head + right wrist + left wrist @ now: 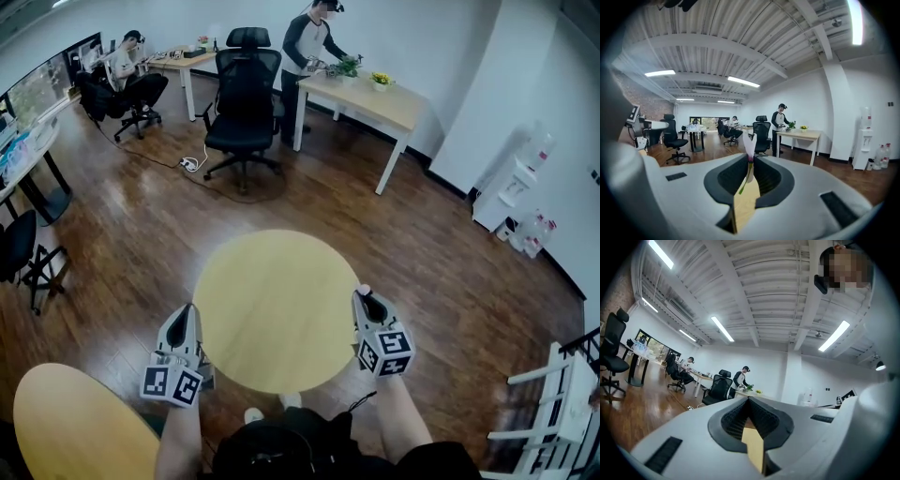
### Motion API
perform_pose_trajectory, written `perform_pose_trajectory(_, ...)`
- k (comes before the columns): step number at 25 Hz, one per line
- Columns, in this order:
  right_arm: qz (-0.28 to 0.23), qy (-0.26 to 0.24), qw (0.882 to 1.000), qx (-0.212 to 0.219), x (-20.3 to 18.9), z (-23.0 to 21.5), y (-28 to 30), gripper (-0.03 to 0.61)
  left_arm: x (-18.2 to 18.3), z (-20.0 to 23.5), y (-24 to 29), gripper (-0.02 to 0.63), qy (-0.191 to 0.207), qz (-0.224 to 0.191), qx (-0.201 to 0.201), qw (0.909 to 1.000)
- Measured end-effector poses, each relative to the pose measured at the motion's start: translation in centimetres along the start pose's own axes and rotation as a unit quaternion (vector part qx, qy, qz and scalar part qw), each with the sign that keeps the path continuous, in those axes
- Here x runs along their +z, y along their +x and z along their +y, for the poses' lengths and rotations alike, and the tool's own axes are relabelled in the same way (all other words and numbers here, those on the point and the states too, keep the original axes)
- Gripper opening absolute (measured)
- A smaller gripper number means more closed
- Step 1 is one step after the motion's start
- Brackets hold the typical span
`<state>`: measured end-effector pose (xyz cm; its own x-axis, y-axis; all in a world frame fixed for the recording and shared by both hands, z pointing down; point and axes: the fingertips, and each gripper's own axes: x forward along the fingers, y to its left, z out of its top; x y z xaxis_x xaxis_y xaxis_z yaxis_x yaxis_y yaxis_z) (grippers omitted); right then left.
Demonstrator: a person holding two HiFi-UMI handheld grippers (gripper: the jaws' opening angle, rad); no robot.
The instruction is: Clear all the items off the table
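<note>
The round light-wood table lies right below me, and I see nothing lying on its top. My right gripper hangs over the table's right edge. In the right gripper view it is shut on a small artificial flower with a white petal, a pink base and a green stem, which sticks up from the tips. My left gripper is at the table's left edge. Its tips meet with nothing between them, and only table wood shows behind the pads.
A second round table lies at the lower left and a white rack at the lower right. Across the wood floor stand a black office chair, a desk with a person at it, and a water dispenser.
</note>
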<state>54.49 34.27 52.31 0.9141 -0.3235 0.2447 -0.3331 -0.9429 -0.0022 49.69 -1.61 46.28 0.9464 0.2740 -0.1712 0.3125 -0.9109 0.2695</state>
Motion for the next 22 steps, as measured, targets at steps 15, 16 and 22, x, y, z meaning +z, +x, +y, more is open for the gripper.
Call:
perform_pose_trajectory(15, 0.182, -0.101, 0.977, 0.047, -13.6, -1.4, 5.9, 0.04, -13.1, 0.1, 1.3, -0.008, -0.039, 0.173, 0.045, 0.9831)
perform_pose_trajectory(16, 0.195, -0.1, 0.974, 0.053, -14.8, -1.3, 6.3, 0.04, -14.1, 0.2, 1.3, -0.008, -0.038, 0.189, 0.052, 0.9798)
perform_pose_trajectory(22, 0.235, -0.116, 0.963, 0.065, -19.0, 0.3, 8.7, 0.043, -16.1, 2.2, 0.2, -0.008, -0.046, 0.231, 0.071, 0.9693)
